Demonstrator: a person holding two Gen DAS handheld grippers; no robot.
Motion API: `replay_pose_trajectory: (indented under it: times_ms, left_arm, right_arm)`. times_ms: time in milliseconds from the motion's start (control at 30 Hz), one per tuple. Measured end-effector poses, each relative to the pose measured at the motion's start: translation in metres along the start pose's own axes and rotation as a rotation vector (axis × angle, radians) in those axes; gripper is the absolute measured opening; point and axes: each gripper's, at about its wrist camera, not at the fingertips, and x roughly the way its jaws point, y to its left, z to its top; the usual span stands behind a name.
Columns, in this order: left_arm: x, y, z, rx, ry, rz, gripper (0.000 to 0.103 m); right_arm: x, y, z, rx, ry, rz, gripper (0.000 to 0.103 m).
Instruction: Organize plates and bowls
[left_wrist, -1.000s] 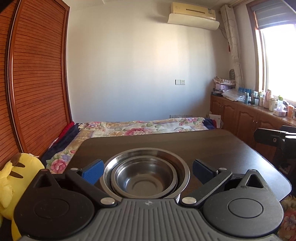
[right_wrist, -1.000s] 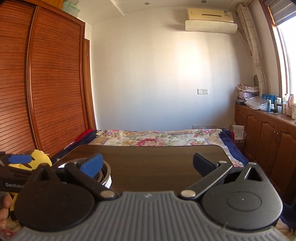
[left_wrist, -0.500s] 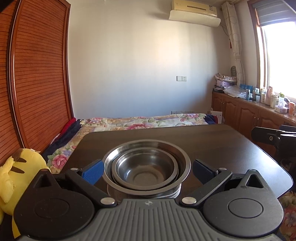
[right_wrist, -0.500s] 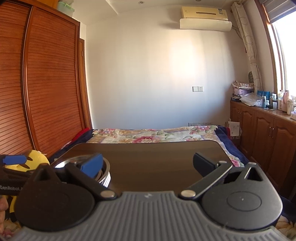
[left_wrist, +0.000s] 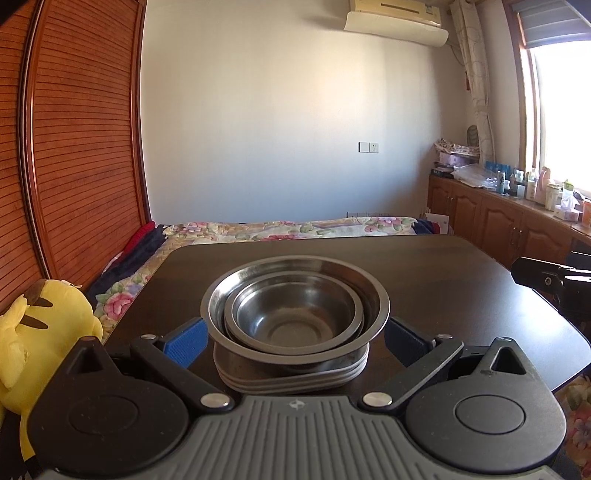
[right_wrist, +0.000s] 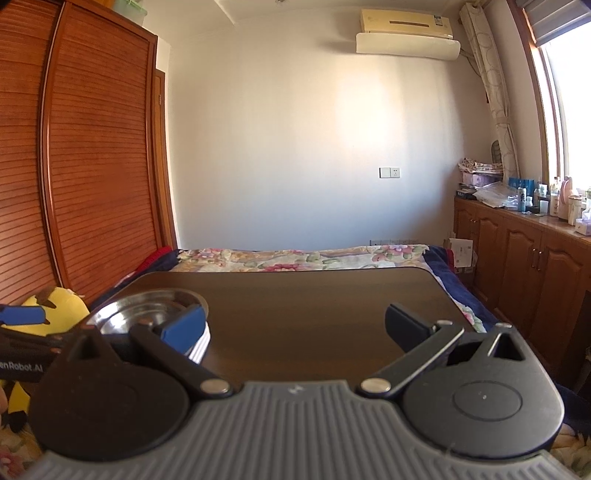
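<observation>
A stack of steel bowls (left_wrist: 295, 314), nested one inside another, rests on several stacked plates (left_wrist: 291, 376) on the dark wooden table (left_wrist: 443, 288). My left gripper (left_wrist: 295, 341) is open, with its blue-padded fingers (left_wrist: 184, 341) on either side of the stack and a small gap at each side. The right wrist view catches the bowls (right_wrist: 147, 304) at the far left, partly behind that gripper's left finger. My right gripper (right_wrist: 294, 326) is open above bare table (right_wrist: 314, 306) to the right of the stack, with nothing between its fingers.
A yellow plush toy (left_wrist: 40, 325) sits off the table's left edge. A bed with a floral cover (left_wrist: 295, 229) lies beyond the far edge. Wooden cabinets (left_wrist: 498, 225) topped with bottles line the right wall, and a slatted wardrobe (left_wrist: 74, 147) stands on the left.
The left wrist view has dropped lower and level with the stack, so the plates under the bowls now show. The right gripper has drifted slightly. Both stay open.
</observation>
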Motion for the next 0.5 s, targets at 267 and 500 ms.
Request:
replay_pose_trajectory:
  times_ms: [267, 500]
  left_arm:
    - [0.0052, 0.0010, -0.0060, -0.001, 0.011, 0.005, 0.103]
    - [0.0060, 0.0008, -0.0062, 0.000, 0.010, 0.004, 0.103]
  right_arm:
    - [0.0048, 0.0021, -0.0078, -0.002, 0.008, -0.008, 0.103]
    - [0.0041, -0.0002, -0.0078, -0.006, 0.004, -0.014, 0.103]
